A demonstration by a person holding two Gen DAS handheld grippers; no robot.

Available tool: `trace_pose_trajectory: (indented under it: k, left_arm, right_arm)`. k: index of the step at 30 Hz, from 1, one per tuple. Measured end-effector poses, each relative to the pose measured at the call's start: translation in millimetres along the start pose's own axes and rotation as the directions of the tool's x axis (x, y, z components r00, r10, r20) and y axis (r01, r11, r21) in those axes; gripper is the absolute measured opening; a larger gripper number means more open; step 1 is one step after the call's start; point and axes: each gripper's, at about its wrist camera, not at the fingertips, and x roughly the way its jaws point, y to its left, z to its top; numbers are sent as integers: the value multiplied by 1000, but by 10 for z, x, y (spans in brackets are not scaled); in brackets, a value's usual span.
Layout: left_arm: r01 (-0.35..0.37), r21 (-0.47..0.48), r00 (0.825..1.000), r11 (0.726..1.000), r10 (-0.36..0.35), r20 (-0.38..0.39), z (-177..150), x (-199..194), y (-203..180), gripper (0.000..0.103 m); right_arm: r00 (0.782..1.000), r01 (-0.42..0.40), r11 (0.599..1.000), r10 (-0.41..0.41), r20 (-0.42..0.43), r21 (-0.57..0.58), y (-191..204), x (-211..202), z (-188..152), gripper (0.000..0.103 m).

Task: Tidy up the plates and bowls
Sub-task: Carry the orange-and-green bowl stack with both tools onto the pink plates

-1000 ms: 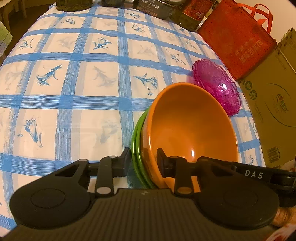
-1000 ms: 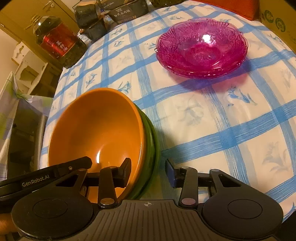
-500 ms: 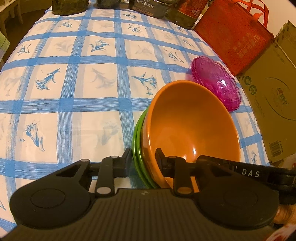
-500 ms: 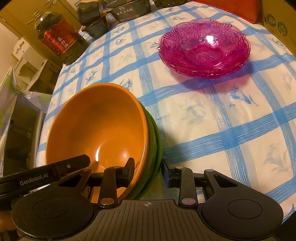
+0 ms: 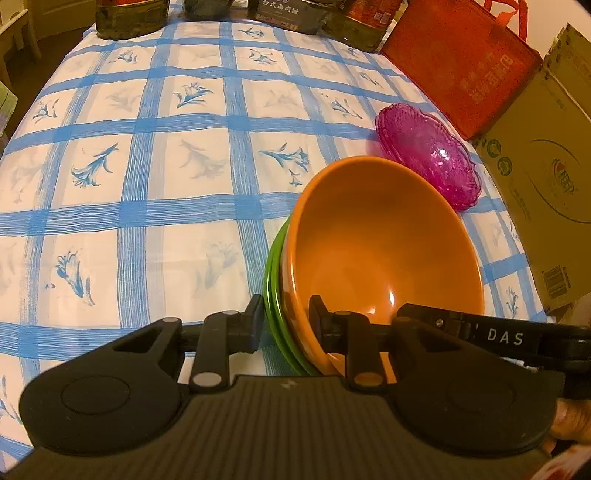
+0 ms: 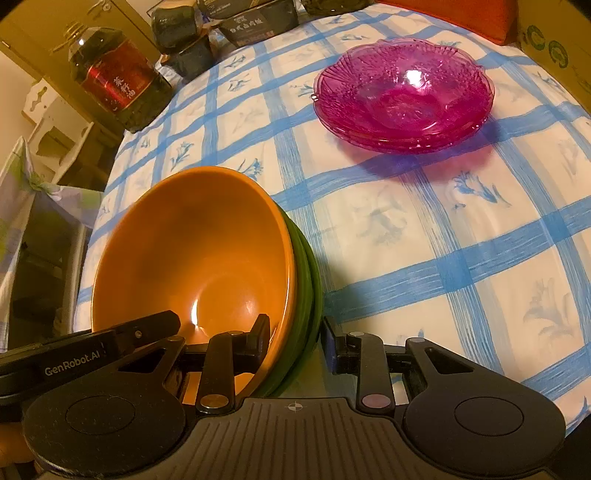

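- Bowls: orange bowl [image 5: 380,251] sits nested in a stack of green bowls [image 5: 275,291], near the tablecloth's [image 5: 155,184] near edge, toward the right corner in your left wrist cam.
- Your left gripper [image 5: 286,319] is clamped on the stack's rim: one finger outside vs. the green bowls, the other inside the orange bowl. Pads look pressed to both sides.
- Your right gripper [image 6: 295,338] straddles the opposite rim: inner finger inside the orange bowl, outer finger w/ blue pad just beside the green rim. Its jaws have just been closing w/ the rims between them; they now look closed on the stack, though contact on the outer pad is hard to confirm.
- Each gripper's arm shows in the other's cam, crossing the orange bowl's near rim.
- Pink glass bowls [image 6: 404,96], stacked, stand well apart from the orange/green stack, toward the tablecloth's far right edge.
- Red tote bag [image 5: 461,62] & cardboard box [image 5: 546,192] line the right edge just beyond the pink bowls.
- Oil bottle w/ red label [image 6: 114,77] & dark boxes [image 6: 255,18] stand along the far edge.
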Motion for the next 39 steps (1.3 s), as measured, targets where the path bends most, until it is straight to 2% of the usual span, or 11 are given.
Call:
trace_pose_trajectory:
  k: [24, 39]
  left_arm:
    - [18, 80, 1000, 997, -18, 8, -42, -110, -450, 23]
    - [44, 140, 999, 989, -48, 23, 156, -103, -930, 22]
  right_arm:
    - [998, 4, 999, -6, 59, 36, -250, -394, -71, 30]
    - [994, 19, 998, -26, 111, 61, -535, -729, 122, 30]
